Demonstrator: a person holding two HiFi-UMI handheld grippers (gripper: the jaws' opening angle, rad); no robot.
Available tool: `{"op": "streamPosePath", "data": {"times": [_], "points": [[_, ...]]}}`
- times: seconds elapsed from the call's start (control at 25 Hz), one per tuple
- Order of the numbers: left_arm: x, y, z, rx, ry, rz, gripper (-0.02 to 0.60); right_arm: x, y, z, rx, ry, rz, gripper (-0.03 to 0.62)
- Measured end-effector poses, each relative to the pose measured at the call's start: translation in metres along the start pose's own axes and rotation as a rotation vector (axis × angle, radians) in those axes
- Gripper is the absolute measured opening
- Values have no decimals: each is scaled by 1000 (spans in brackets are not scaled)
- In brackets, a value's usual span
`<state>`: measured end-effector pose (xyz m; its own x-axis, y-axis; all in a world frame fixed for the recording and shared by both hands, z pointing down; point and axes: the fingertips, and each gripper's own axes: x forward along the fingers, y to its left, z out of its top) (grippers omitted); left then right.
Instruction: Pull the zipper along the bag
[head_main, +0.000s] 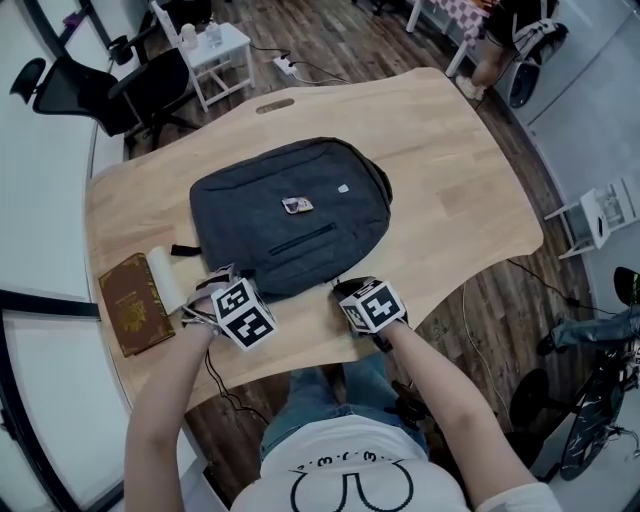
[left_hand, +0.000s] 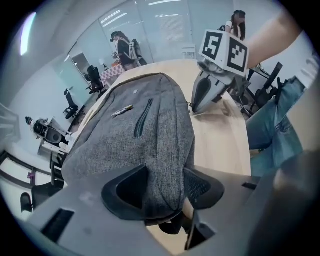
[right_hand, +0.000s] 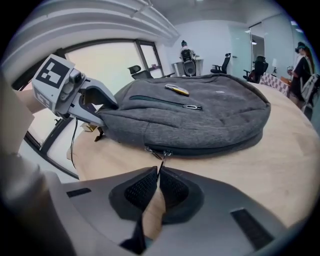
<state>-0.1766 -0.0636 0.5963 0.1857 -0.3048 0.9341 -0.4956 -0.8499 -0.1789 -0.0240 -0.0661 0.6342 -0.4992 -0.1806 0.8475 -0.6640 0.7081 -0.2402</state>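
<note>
A dark grey backpack (head_main: 290, 215) lies flat on the wooden table (head_main: 450, 180). My left gripper (head_main: 222, 275) is at the bag's near left corner, and in the left gripper view the grey fabric (left_hand: 160, 165) fills the gap between its pads, which press on it. My right gripper (head_main: 340, 290) is at the bag's near edge, to the right of the left one. In the right gripper view its pads (right_hand: 142, 187) are shut on the thin metal zipper pull (right_hand: 160, 157), which hangs from the seam of the backpack (right_hand: 200, 115).
A brown book (head_main: 133, 303) and a white pad (head_main: 165, 278) lie left of the bag near the table's left edge. A small flat object (head_main: 297, 206) rests on top of the bag. A black chair (head_main: 150, 85) and a white side table (head_main: 220, 50) stand beyond the table.
</note>
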Motion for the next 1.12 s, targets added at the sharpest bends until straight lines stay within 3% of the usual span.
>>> {"op": "streamPosePath", "data": {"times": [0.2,0.56,0.72,0.88,1.12], "points": [[2,-1,2,-5,20,8,216,9,21,4,7,8,7,78],[1,-1,2,5,2,45,216,9,16,4,105,-68,-12,80],[1,-1,2,4,-27,56,216,-2,13,0,161,-102,-27,277],[1,-1,2,-1,-48,59,216,-35,-1,7,208,-207,-78,338],[-2,-1,2,10,-97,64,219,-82,-4,22,200,-341,-111,364]]}}
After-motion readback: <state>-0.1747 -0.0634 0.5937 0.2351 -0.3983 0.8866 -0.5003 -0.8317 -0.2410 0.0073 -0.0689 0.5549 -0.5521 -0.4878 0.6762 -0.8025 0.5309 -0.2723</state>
